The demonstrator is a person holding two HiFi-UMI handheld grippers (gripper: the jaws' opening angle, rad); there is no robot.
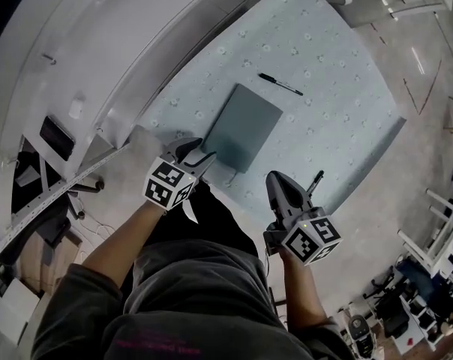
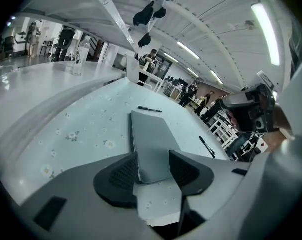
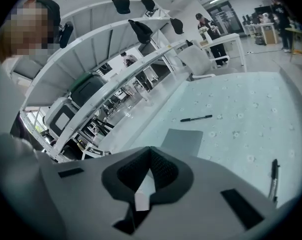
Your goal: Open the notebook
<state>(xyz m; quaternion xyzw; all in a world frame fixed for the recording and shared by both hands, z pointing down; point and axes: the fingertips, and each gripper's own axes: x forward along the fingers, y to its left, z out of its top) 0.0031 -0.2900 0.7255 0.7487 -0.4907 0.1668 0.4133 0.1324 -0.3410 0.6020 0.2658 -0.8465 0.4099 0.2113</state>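
Grey jaws of the left claw [image 2: 153, 170] stand wide apart. The near end of the notebook [image 2: 151, 136] sits between them, but they do not squeeze it. The right claw [image 3: 150, 153] is pinched shut and holds nothing, off to the right of the notebook's near end. The notebook lies flat and closed on a pale blue flowery tablecloth [image 1: 339, 103]. One black pen [image 1: 280, 84] lies just past the notebook's far end. A second pen [image 1: 315, 181] lies to the notebook's right.

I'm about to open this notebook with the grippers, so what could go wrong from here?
The left gripper, jaws open, is lined up on the closed notebook's near end, so closing might pinch the whole book, not just the cover. The right gripper, shut, is off the notebook, so it may slide on the tablecloth.
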